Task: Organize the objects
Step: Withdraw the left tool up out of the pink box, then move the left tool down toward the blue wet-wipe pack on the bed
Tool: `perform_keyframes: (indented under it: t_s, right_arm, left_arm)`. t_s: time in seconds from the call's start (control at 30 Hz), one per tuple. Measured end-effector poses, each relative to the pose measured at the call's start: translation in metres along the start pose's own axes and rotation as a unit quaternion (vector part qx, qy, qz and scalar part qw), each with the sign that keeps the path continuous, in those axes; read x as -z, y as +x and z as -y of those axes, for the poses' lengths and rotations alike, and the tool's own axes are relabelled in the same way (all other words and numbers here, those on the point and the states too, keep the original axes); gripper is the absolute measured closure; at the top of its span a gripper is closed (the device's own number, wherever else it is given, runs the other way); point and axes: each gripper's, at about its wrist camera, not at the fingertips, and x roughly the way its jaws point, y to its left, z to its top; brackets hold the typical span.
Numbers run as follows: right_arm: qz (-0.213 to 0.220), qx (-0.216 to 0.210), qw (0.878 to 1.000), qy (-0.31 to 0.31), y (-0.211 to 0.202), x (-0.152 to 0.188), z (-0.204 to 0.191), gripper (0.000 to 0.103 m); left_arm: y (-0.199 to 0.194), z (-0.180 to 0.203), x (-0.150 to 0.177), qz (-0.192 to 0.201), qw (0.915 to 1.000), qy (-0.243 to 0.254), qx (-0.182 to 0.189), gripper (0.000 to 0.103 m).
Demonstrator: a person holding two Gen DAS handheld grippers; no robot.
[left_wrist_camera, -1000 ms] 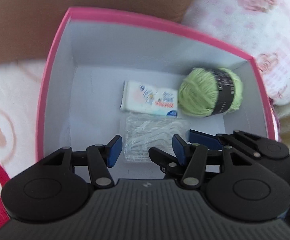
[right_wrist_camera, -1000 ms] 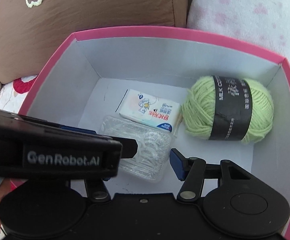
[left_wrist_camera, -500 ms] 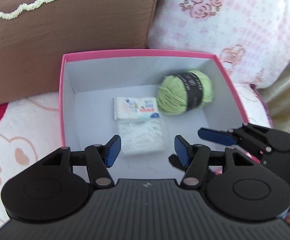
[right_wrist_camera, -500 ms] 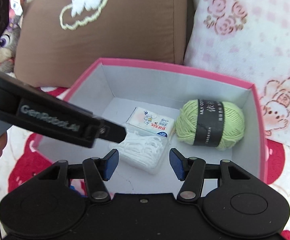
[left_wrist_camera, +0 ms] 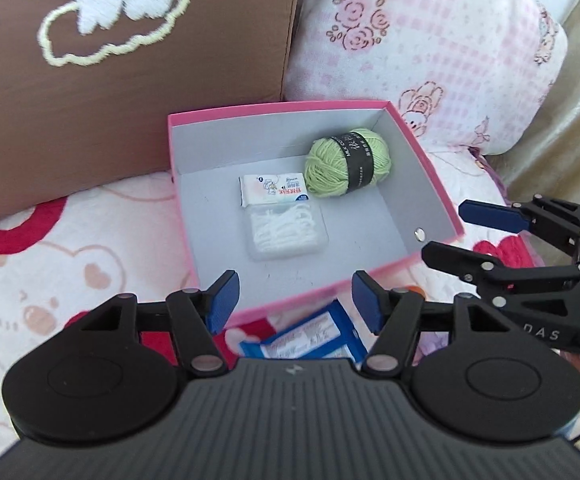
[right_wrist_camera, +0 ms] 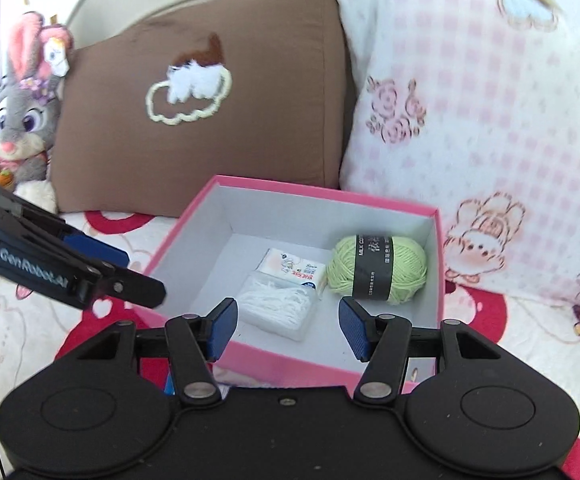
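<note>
Pink cardboard box [left_wrist_camera: 421, 160] with a white inside sits on the printed bedspread [left_wrist_camera: 70, 248], holding a green yarn ball [left_wrist_camera: 347, 168], a white tissue packet [left_wrist_camera: 274, 189] touching a clear box of floss picks [left_wrist_camera: 288, 232]. Outside its near wall lies a blue packet [left_wrist_camera: 309, 338]. Left gripper [left_wrist_camera: 295, 302] and right gripper [right_wrist_camera: 288, 326] both hover near the box's front edge, fingers apart and empty.

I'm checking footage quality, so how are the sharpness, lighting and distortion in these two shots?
Left wrist view: daylit, pink box and green yarn sharp, brown cushion soft, edges bowed by fisheye. Right wrist view: brown cushion and floral pillow motion-blurred, box contents clearer, corners vignetted black.
</note>
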Motion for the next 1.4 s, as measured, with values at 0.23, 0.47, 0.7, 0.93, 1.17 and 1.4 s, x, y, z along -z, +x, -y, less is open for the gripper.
perform_keyframes:
  t_s: [0.23, 0.47, 0.7, 0.93, 1.17, 1.4]
  right_arm:
    - [-0.005, -0.006, 1.0, -0.013, -0.027, 0.005, -0.015, 0.041]
    - [-0.007, -0.01, 1.0, -0.021, -0.051, 0.01, -0.03, 0.041]
    - [0.021, -0.001, 1.0, -0.018, -0.094, 0.026, -0.043, 0.038]
    - [0.014, -0.006, 1.0, -0.004, -0.115, 0.042, -0.049, 0.035]
    - [0.001, -0.017, 1.0, 0.002, -0.128, 0.058, -0.057, 0.032]
    - [-0.007, -0.031, 0.999, -0.006, -0.133, 0.071, -0.067, 0.029]
  left_arm:
    - [-0.039, 0.002, 0.016, 0.003, 0.9998, -0.007, 0.018, 0.037]
    - [-0.063, 0.017, 0.025, 0.003, 0.9998, 0.012, 0.012, 0.035]
    - [-0.087, 0.03, 0.047, -0.015, 0.9987, 0.047, 0.011, 0.032]
    - [-0.106, 0.038, 0.07, -0.018, 0.9982, 0.055, 0.017, 0.03]
    - [-0.117, 0.047, 0.087, -0.028, 0.997, 0.068, 0.024, 0.028]
    - [-0.119, 0.05, 0.101, -0.042, 0.9964, 0.069, 0.027, 0.026]
